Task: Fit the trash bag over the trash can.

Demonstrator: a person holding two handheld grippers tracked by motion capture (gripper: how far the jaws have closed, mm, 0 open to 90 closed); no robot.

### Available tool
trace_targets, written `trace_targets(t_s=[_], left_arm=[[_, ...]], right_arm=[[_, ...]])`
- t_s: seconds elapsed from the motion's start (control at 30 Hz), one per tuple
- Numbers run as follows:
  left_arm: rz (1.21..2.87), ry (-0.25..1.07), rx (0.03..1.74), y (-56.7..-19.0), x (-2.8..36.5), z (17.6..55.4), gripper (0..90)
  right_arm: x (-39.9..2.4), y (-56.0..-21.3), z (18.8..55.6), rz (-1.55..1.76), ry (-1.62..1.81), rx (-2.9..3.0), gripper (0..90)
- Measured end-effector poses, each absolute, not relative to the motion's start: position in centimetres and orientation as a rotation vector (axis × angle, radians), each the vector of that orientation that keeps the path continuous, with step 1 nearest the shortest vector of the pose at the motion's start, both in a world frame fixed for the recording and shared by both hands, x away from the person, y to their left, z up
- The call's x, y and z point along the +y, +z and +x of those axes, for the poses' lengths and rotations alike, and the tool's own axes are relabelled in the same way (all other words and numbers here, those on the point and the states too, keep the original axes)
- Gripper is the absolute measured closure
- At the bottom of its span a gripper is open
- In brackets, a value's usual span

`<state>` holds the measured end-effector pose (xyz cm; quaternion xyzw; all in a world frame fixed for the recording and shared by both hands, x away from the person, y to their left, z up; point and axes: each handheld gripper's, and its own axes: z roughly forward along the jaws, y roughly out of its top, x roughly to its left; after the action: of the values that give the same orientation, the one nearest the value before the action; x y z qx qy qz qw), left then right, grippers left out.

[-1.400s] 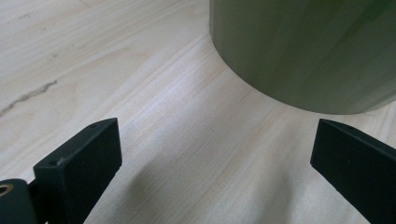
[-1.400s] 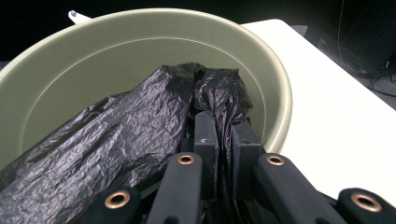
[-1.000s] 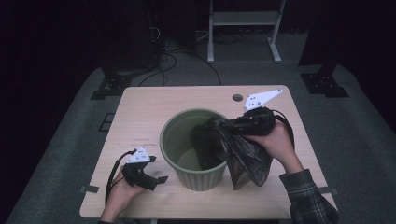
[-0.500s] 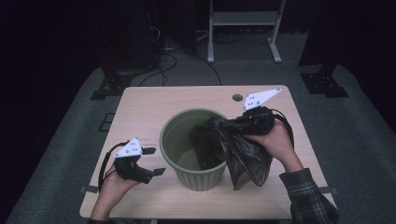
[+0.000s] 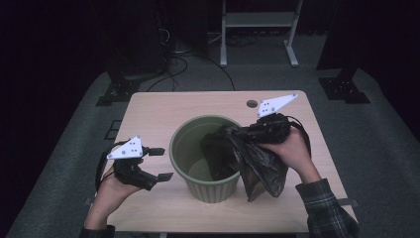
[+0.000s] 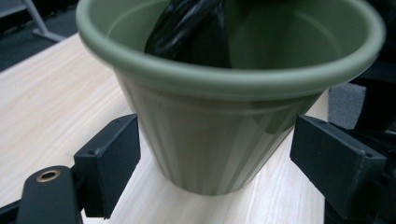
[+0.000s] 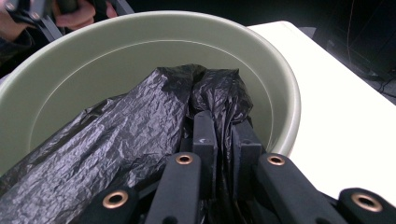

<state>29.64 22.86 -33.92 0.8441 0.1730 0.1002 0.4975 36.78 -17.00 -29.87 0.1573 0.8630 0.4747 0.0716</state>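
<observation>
Left gripper (image 5: 153, 163) hangs near the table (image 5: 163, 111) edge, jaws wide apart and holding nothing, having just narrowed slightly. Beyond it sits the green bin (image 5: 208, 191), mid-table. Right gripper (image 5: 242, 133) has its jaws clamped on the black bag (image 5: 262, 168), which drapes over the bin's rim.

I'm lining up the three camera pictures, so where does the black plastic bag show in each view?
High view: the black plastic bag drapes over the right rim of the green bin.
Left gripper view: the bag hangs inside the bin, top centre.
Right gripper view: the bag lies centre and lower left, pinched by the right tongs.
Shared landmark: the bin's rim.
</observation>
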Motion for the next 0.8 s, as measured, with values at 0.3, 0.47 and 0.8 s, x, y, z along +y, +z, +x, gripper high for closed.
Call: trace_targets(t_s=[0.3, 0.47, 0.8], left_arm=[[2.02, 0.266, 0.361, -31.3, 22.3, 29.7, 14.9], [2.005, 0.268, 0.324, -29.8, 21.2, 29.9, 15.0], [2.018, 0.255, 0.273, -28.5, 19.1, 31.4, 19.1]], right_arm=[[-16.9, -29.8, 36.8, 0.467, 1.425, 2.593, 83.7], [-16.3, -29.8, 36.9, 0.439, 1.424, 2.609, 83.9], [-15.0, -29.6, 36.8, 0.363, 1.448, 2.651, 87.4]])
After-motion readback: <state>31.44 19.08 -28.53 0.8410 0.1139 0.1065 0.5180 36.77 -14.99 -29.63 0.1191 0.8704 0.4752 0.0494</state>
